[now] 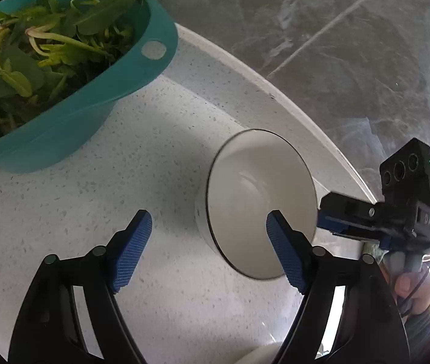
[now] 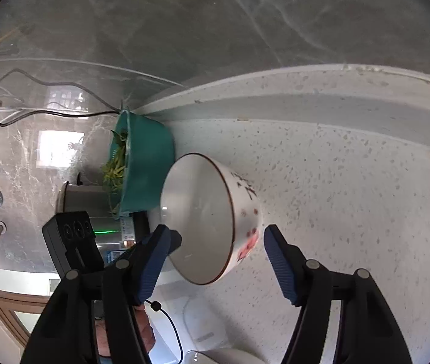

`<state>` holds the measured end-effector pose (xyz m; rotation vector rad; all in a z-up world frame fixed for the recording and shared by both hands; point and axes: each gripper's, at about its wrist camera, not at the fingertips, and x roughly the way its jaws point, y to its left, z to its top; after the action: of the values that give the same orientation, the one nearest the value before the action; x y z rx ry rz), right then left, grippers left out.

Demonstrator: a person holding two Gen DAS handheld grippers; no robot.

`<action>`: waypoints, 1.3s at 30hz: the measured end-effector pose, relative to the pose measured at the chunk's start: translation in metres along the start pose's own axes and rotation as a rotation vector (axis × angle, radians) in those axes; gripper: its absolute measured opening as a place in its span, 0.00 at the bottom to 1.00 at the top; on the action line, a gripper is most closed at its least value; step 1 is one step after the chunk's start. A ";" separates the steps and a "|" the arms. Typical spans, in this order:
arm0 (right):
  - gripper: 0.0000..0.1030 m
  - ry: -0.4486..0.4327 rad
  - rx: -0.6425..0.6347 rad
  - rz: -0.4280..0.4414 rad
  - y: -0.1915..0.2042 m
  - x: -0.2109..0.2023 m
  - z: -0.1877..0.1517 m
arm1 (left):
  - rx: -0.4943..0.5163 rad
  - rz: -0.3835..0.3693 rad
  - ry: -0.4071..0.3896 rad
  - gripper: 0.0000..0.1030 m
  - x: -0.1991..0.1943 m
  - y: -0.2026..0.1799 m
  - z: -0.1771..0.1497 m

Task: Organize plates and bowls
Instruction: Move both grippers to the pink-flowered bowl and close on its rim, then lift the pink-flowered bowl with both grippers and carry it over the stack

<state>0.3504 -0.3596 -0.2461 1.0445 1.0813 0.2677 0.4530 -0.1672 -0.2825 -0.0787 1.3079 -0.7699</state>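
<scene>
Currently, by size:
Countertop (image 1: 160,157): white speckled stone, raised lip along the back, grey marble wall behind it.
Colander (image 1: 99,112): teal plastic, full of leafy greens, sits on the counter near the wall — not a task item, just beside the bowl in the right wrist view.
Bowl (image 2: 212,212): white ceramic, dark rim line, red flower print and black script outside. Stands on the counter between both grippers, empty inside as far as I can see. Same bowl in the left wrist view (image 1: 260,203).
Left gripper (image 1: 209,242): released, jaws spread wide, holding nothing; one blue pad overlaps the bowl rim in view, contact unclear.
Right gripper (image 2: 215,261): also released, jaws spread and straddling the near part of the bowl, no pad visibly pressed on it.
Handling: my read — glazed ceramic, so rigid, moderately heavy, slick and chippable. No give under the pads; too light a squeeze and it slides out.
Grip point: best taken at the rim, one pad inside the wall and one outside, bitten deep enough that the ribbed pads get past the curved lip.
Risk: a one-sided rim pinch lets the bowl swing — keep it low over the counter, set down gently.
</scene>
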 end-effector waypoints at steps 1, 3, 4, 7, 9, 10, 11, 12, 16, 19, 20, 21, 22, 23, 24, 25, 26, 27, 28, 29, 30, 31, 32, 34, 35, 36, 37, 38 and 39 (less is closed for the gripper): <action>0.64 0.001 0.000 -0.001 -0.003 -0.001 0.001 | -0.002 -0.006 0.000 0.74 0.002 0.001 0.003; 0.62 0.003 0.002 0.001 -0.005 0.005 0.005 | -0.004 -0.015 0.002 0.74 0.005 0.002 0.004; 0.61 0.003 -0.002 -0.004 -0.006 0.008 0.005 | -0.004 -0.021 0.006 0.73 0.007 0.002 0.005; 0.56 0.013 0.005 -0.014 -0.010 0.011 0.003 | 0.009 -0.027 0.028 0.52 0.012 0.003 0.004; 0.52 0.014 0.006 -0.023 -0.011 0.013 0.002 | 0.003 -0.030 0.038 0.34 0.017 0.006 0.005; 0.51 0.016 0.008 -0.023 -0.012 0.013 0.003 | 0.001 -0.030 0.043 0.29 0.020 0.007 0.005; 0.50 0.018 0.015 -0.021 -0.013 0.014 0.003 | -0.003 -0.027 0.042 0.28 0.022 0.009 0.006; 0.47 0.017 0.017 -0.026 -0.013 0.016 0.003 | -0.005 -0.027 0.040 0.27 0.023 0.010 0.007; 0.37 0.014 0.030 -0.032 -0.014 0.019 0.007 | -0.010 -0.042 0.042 0.23 0.023 0.013 0.006; 0.30 0.021 0.031 -0.038 -0.016 0.020 0.008 | -0.017 -0.060 0.052 0.17 0.026 0.016 0.008; 0.29 0.024 0.026 -0.047 -0.016 0.021 0.008 | -0.010 -0.052 0.052 0.16 0.027 0.015 0.009; 0.28 0.022 0.025 -0.047 -0.017 0.020 0.008 | -0.005 -0.045 0.053 0.16 0.031 0.012 0.012; 0.28 0.021 0.026 -0.047 -0.017 0.020 0.008 | -0.001 -0.041 0.053 0.16 0.035 0.008 0.013; 0.28 0.021 0.025 -0.046 -0.018 0.020 0.007 | -0.002 -0.042 0.053 0.15 0.037 0.008 0.014; 0.28 0.020 0.026 -0.045 -0.019 0.020 0.007 | -0.004 -0.045 0.054 0.15 0.037 0.008 0.015; 0.28 0.021 0.027 -0.044 -0.019 0.019 0.007 | -0.005 -0.047 0.055 0.15 0.038 0.008 0.016; 0.28 0.020 0.029 -0.043 -0.020 0.019 0.006 | -0.006 -0.046 0.056 0.15 0.038 0.008 0.016; 0.28 0.021 0.031 -0.042 -0.021 0.019 0.006 | -0.003 -0.044 0.055 0.15 0.038 0.008 0.016; 0.28 0.019 0.031 -0.043 -0.022 0.018 0.005 | 0.000 -0.042 0.055 0.15 0.038 0.009 0.016; 0.28 0.018 0.031 -0.044 -0.021 0.018 0.004 | 0.000 -0.041 0.055 0.15 0.038 0.009 0.016; 0.28 0.018 0.030 -0.044 -0.020 0.018 0.005 | -0.002 -0.041 0.055 0.15 0.037 0.009 0.015; 0.28 0.017 0.027 -0.044 -0.019 0.017 0.004 | -0.001 -0.041 0.052 0.15 0.036 0.008 0.015; 0.28 0.017 0.024 -0.045 -0.018 0.016 0.004 | -0.001 -0.041 0.051 0.15 0.035 0.008 0.015; 0.28 0.017 0.018 -0.047 -0.014 0.015 0.002 | -0.003 -0.040 0.048 0.15 0.033 0.007 0.014; 0.28 0.018 0.017 -0.047 -0.013 0.014 0.001 | -0.003 -0.039 0.047 0.15 0.031 0.006 0.014; 0.28 0.019 0.016 -0.047 -0.012 0.013 0.000 | -0.002 -0.038 0.047 0.15 0.029 0.004 0.013; 0.28 0.018 0.013 -0.048 -0.009 0.011 -0.002 | -0.002 -0.038 0.045 0.15 0.027 0.003 0.013; 0.28 0.019 0.011 -0.047 -0.008 0.009 -0.003 | 0.000 -0.039 0.042 0.15 0.024 0.002 0.013; 0.28 0.018 0.010 -0.045 -0.005 0.006 -0.005 | 0.002 -0.039 0.040 0.15 0.021 0.000 0.012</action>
<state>0.3479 -0.3556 -0.2546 1.0266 1.1222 0.2359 0.4647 -0.1834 -0.2967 -0.0879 1.3474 -0.8096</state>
